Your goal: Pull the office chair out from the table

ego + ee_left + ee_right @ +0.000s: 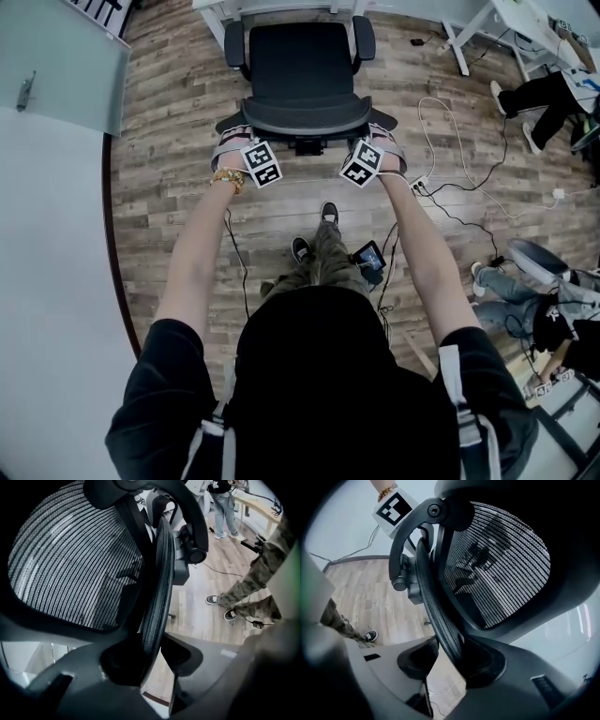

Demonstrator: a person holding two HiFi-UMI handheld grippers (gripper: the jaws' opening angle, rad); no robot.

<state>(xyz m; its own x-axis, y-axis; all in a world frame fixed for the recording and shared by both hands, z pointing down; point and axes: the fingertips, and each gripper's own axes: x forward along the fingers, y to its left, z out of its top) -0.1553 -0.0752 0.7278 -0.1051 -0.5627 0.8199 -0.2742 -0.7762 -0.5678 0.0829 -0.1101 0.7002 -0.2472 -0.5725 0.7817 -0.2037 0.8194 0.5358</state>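
Note:
The black office chair [300, 66] stands on the wood floor with its seat at the edge of a white table [281, 7]. In the head view, its curved backrest top [305, 117] faces me. My left gripper [249, 148] grips the left end of that top rim and my right gripper [367, 148] the right end. In the left gripper view the mesh backrest [70, 559] has its rim pinched in my left gripper [157, 653]. The right gripper view shows the same: mesh [501, 559], rim caught in the right gripper [450, 656].
A pale wall panel [47, 234] runs along the left. Cables [450, 141] and a power strip [419, 185] lie on the floor to the right. Other people's legs [544, 98] and a seated person [544, 309] are at the right. My feet [314, 234] are behind the chair.

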